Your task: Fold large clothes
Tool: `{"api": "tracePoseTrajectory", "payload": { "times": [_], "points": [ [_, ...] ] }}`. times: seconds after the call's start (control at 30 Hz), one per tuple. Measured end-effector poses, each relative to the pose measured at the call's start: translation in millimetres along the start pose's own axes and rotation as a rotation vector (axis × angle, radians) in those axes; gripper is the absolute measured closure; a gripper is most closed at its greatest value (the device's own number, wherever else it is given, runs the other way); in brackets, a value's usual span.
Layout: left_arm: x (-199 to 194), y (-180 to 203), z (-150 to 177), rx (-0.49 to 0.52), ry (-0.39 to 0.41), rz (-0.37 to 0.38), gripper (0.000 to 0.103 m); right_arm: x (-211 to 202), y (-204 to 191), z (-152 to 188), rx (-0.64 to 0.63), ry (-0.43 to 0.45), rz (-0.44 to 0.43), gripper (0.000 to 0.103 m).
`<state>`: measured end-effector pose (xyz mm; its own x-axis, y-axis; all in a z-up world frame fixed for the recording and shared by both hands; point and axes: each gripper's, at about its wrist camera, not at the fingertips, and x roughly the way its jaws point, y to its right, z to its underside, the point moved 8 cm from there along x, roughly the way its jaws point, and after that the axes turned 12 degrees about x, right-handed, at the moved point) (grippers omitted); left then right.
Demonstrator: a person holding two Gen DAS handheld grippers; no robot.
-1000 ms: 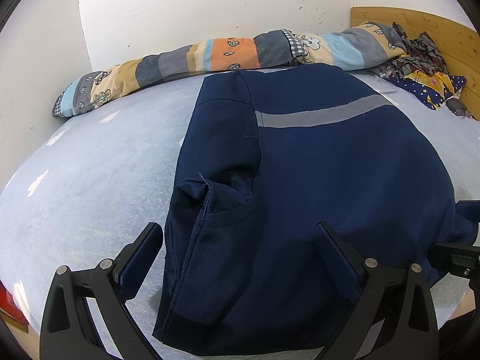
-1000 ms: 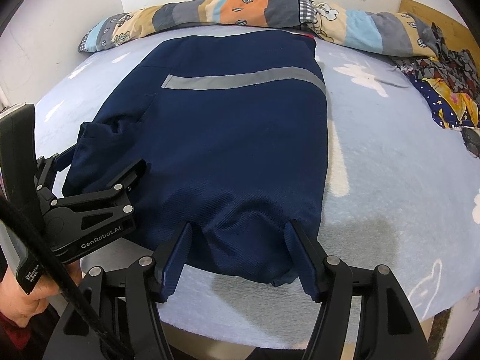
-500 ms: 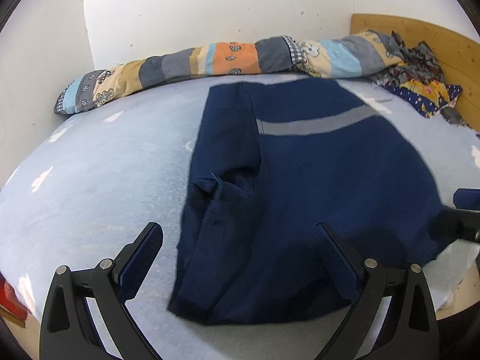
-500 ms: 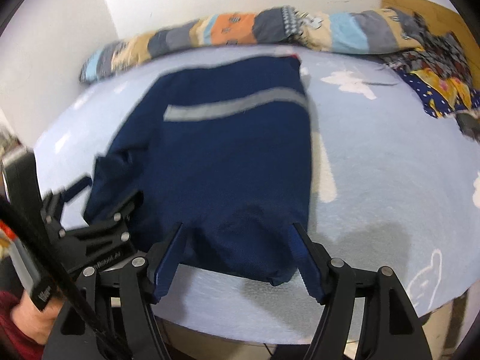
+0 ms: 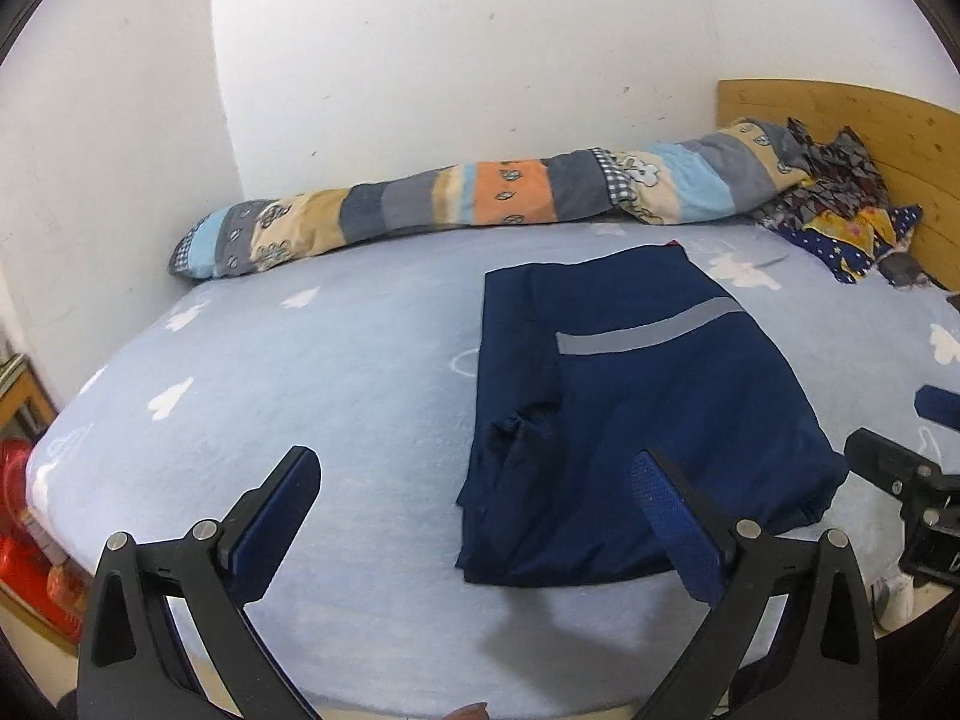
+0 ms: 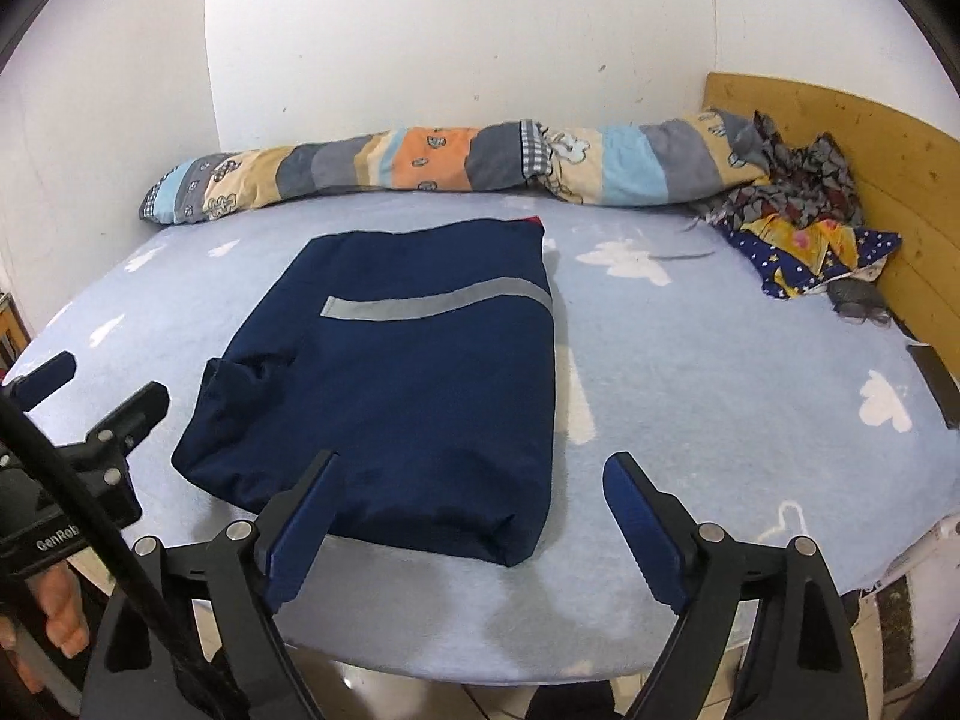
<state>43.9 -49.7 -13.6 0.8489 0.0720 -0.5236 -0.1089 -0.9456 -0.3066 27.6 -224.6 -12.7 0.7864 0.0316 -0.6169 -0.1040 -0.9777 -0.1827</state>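
Both grippers had pulled back from the navy garment (image 6: 396, 396) since a second earlier, when their fingers stood right at its near hem; now the bed's pale blue sheet (image 5: 288, 372) showed between the tools and the cloth, and much more of the white wall came into view. The left gripper (image 5: 474, 516) hung with its jaws wide and nothing between them, above the near edge of the bed, with the garment ahead and to its right. The right gripper (image 6: 468, 516) was likewise spread wide and empty, its left finger in line with the hem from this angle — whether it touched the cloth could not be told through the fisheye.

The garment lay flat near the middle of the bed as a tidy rectangle, a grey reflective stripe (image 6: 438, 300) running across its upper part and a sleeve folded in along its left side, where a small bulge rumpled the fabric. A sliver of red showed at its far corner. Behind it, a long patchwork bolster (image 6: 456, 162) ran along the wall, and a heap of patterned clothes (image 6: 804, 222) sat by the wooden headboard (image 6: 888, 138), well apart from the garment.

With both tools released and withdrawn, the sideways folds appeared finished — a lengthwise fold probably remained before the piece was compact.
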Motion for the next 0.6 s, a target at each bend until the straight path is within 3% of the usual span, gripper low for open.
{"api": "tracePoseTrajectory", "payload": {
  "times": [0.13, 0.3, 0.6],
  "points": [
    [-2.7, -7.4, 5.5, -0.024, -0.025, 0.005, 0.0, -7.2, -12.1, 2.0, -0.032, 0.048, 0.015, 0.009],
    [9.5, -5.1, 12.9, -0.007, -0.124, 0.041, 0.0, -5.3, -20.8, 4.6, -0.071, 0.048, 0.015, 0.009],
    [5.2, -0.6, 10.9, 0.018, -0.101, 0.044, 0.0, -4.6, -21.4, 6.3, -0.072, 0.041, 0.001, 0.009]
  ]
}}
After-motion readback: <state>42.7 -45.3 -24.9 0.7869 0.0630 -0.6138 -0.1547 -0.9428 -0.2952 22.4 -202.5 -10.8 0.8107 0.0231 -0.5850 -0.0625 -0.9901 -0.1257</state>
